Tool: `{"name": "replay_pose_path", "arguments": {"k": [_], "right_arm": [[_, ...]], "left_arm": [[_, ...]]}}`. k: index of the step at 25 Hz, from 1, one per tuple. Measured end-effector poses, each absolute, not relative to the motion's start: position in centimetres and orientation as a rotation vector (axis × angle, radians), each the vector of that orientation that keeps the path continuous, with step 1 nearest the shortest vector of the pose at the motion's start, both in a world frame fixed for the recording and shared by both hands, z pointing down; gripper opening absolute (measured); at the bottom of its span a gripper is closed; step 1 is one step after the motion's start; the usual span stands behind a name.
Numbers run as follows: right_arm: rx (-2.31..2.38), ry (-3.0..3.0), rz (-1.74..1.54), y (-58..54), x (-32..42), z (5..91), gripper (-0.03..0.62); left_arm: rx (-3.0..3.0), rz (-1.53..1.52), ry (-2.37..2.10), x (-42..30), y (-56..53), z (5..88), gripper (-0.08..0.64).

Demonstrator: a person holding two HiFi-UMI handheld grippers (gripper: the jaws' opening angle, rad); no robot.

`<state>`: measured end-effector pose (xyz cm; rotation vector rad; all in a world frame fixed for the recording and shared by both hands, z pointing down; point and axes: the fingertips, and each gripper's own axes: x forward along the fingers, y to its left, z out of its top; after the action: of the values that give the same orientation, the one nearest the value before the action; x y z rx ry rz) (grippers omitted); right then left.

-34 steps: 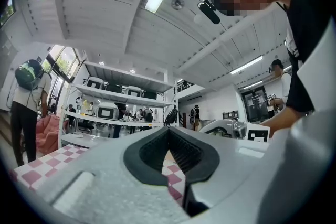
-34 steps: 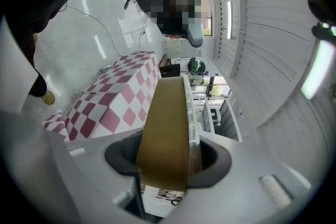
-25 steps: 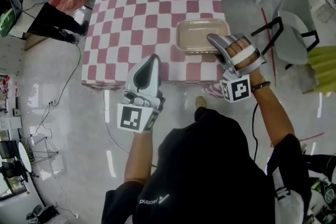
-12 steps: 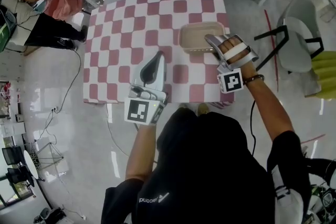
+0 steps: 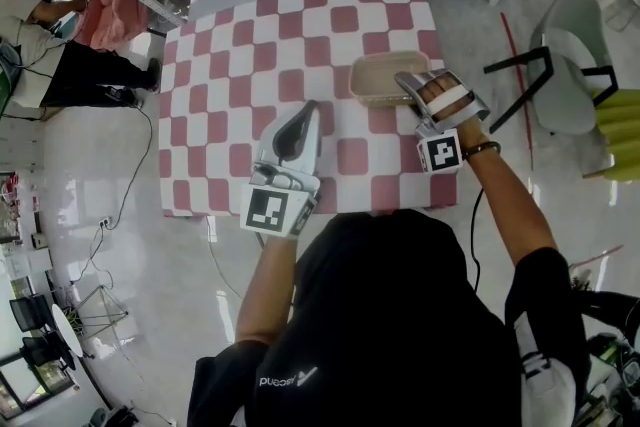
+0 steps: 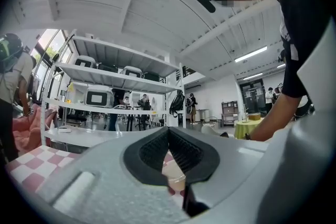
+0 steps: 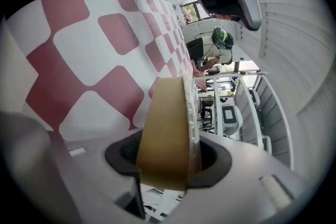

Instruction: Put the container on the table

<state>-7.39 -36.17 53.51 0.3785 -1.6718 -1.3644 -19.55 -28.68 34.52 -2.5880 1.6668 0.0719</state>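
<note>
Both jaws of your right hand-held gripper (image 5: 408,83) were clamped on the near wall of the tan container (image 5: 383,73), over the right side of the checked tabletop (image 5: 230,115); contact with it was unclear. Your left hand-held gripper (image 5: 308,110) had its jaws together, empty, apart from the container.

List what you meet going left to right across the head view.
Bystander in black trousers → grey left gripper → shallow beige plastic container → grey-seated black-framed chair → yellow-green draped cloth
</note>
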Motion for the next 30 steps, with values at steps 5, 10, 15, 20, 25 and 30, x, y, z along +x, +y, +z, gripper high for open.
{"name": "replay_pose_path", "arguments": {"k": [5, 10, 15, 20, 25, 30], "right_arm": [[0.321, -1.697, -1.327, -36.3, -7.1, 54.7, 0.204], [0.253, -1.744, -1.248, -36.5, -6.5, 56.4, 0.262], [0.161, -1.891, -1.129, -34.8, -6.7, 56.6, 0.329], [0.078, -2.004, -1.074, -32.9, -6.8, 56.1, 0.365], [0.075, -2.141, -1.044, -30.6, -7.3, 53.4, 0.376], [0.271, -2.456, -0.814, -29.4, -8.3, 46.4, 0.373]], "left_arm": [[-2.613, 0.024, 1.671, -19.6, -29.2, 35.3, 0.009], [-2.621, 0.016, 1.684, -19.5, -29.8, 35.7, 0.009], [-2.638, 0.01, 1.693, -19.0, -30.2, 36.1, 0.009], [-2.652, 0.008, 1.682, -18.3, -30.4, 36.3, 0.009], [-2.67, 0.008, 1.669, -17.4, -30.5, 36.4, 0.011], [-2.68, 0.011, 1.64, -16.5, -30.2, 36.4, 0.009]]}}
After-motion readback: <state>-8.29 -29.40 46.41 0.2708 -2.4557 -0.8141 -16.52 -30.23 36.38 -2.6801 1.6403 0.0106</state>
